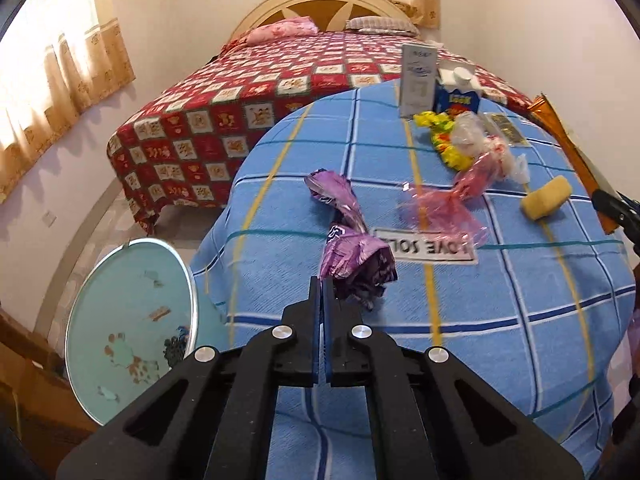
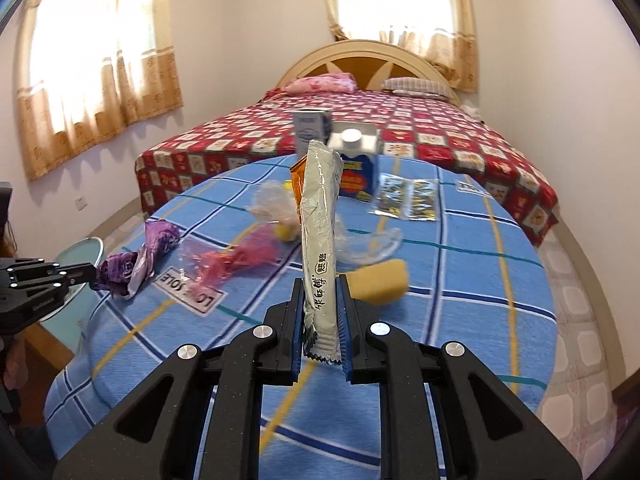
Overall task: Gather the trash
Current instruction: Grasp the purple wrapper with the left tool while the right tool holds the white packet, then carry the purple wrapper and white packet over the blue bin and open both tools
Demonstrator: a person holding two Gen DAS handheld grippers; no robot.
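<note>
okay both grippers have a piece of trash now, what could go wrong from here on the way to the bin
1. The left gripper pinches only one end of the long purple wrapper; the trailing part could snag the pink cellophane or slip free.
2. The silver wrapper stands tall in the right gripper and blocks its view ahead.
3. The bin sits low beside the bed, so a drop could miss it.

The near blue tabletop [image 2: 460, 320] is bare cloth, open to a gripper. Farther in, a yellow sponge [image 2: 378, 282], pink wrap [image 2: 236, 262] and cartons [image 2: 358, 164] crowd the middle and far edge.
</note>
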